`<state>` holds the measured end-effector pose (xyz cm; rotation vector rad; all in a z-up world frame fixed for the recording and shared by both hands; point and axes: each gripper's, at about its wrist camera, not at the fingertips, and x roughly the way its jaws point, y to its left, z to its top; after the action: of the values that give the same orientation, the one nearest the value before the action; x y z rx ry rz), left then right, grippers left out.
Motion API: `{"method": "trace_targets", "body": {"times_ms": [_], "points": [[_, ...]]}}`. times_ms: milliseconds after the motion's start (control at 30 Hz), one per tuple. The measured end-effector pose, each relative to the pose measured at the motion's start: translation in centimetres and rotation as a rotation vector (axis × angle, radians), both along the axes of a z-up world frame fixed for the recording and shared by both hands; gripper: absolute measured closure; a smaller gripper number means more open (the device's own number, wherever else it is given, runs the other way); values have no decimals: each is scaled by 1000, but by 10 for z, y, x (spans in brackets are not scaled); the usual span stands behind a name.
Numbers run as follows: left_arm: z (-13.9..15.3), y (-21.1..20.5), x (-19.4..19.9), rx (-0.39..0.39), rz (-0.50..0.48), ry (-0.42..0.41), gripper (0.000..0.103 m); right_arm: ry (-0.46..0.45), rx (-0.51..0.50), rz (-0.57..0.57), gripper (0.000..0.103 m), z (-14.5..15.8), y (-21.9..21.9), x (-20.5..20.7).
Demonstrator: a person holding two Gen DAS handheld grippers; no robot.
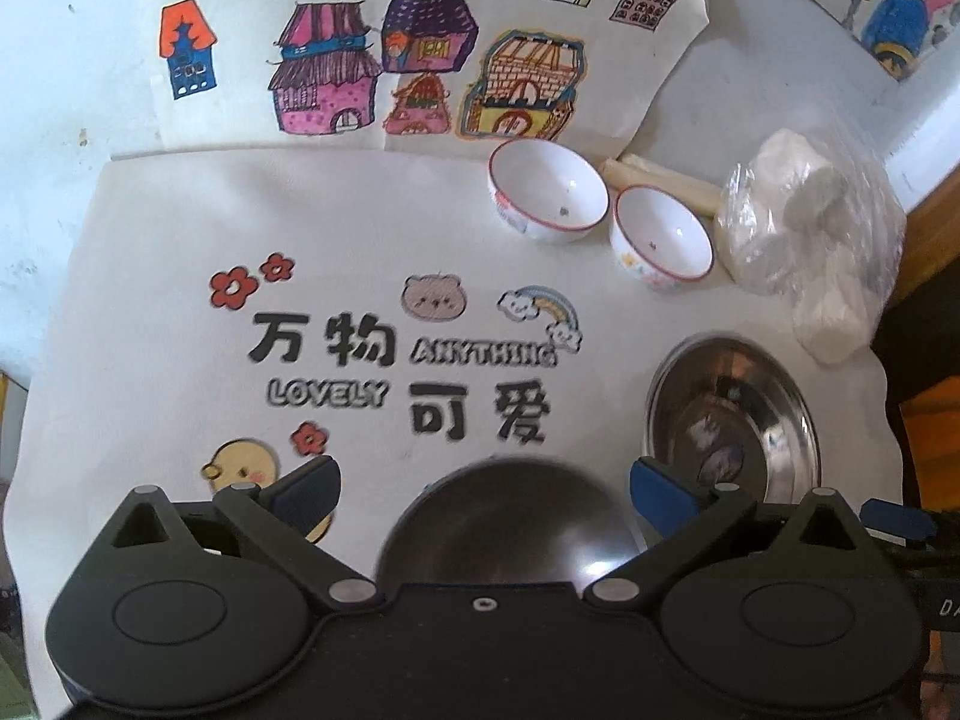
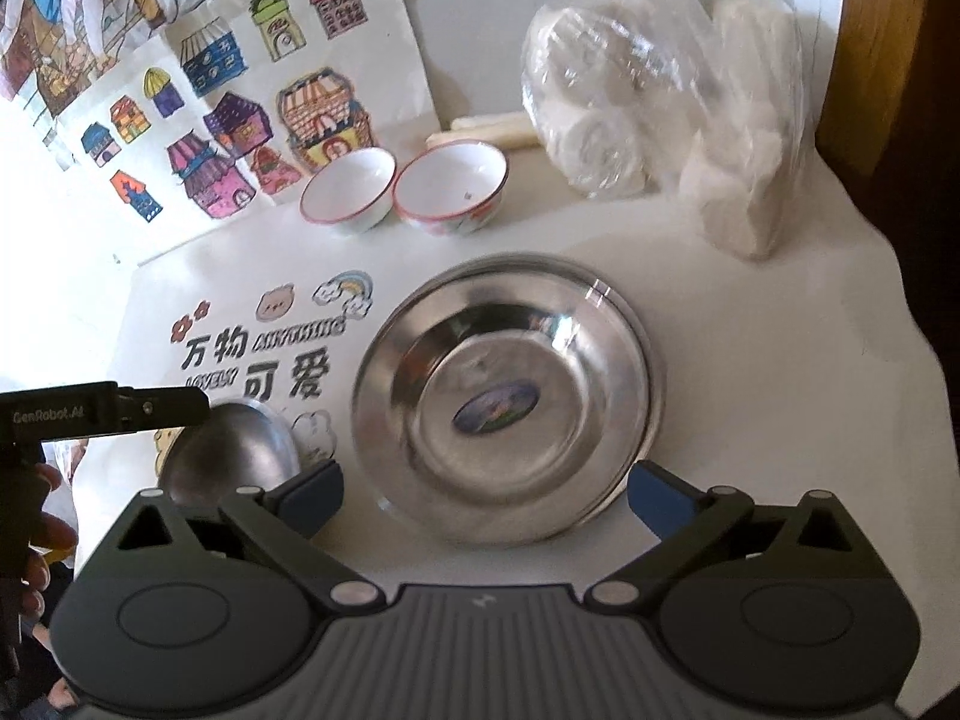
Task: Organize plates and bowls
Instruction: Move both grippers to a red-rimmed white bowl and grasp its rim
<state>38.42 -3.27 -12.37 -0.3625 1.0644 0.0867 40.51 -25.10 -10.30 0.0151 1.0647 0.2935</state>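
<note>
Stainless-steel plate (image 2: 510, 402) on white printed mat (image 1: 150, 228), right side, near edge; sticker at centre; right gripper (image 2: 483, 495) above its near rim, jaws spread fully, holding nothing. Inverted steel bowl (image 1: 504, 516) left of plate, just beside; left gripper (image 1: 483, 495) over it, jaws fully apart, empty, pads clear of dome. Two red-rimmed ceramic bowls (image 1: 547, 191) (image 1: 660, 237) far right, upright, side by side. Bagged white rolls (image 2: 660, 102) further right.

Both wrist views look steeply down and forward at the white table (image 1: 150, 228), close above it. The left sits further left. Shared ground: two ceramic bowls (image 1: 547, 191) (image 2: 348, 189), steel plate (image 1: 735, 414) (image 2: 507, 399) (edges fisheye-bent).
</note>
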Motion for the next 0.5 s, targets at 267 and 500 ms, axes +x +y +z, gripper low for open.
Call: {"method": "trace_targets", "body": {"times_ms": [267,500], "points": [[-1,-26,45,4,55,-24,1,-51,0,10,0,2,-32,49],[-6,-48,91,32,82,-32,1,-72,24,-11,0,-4,-56,90]]}}
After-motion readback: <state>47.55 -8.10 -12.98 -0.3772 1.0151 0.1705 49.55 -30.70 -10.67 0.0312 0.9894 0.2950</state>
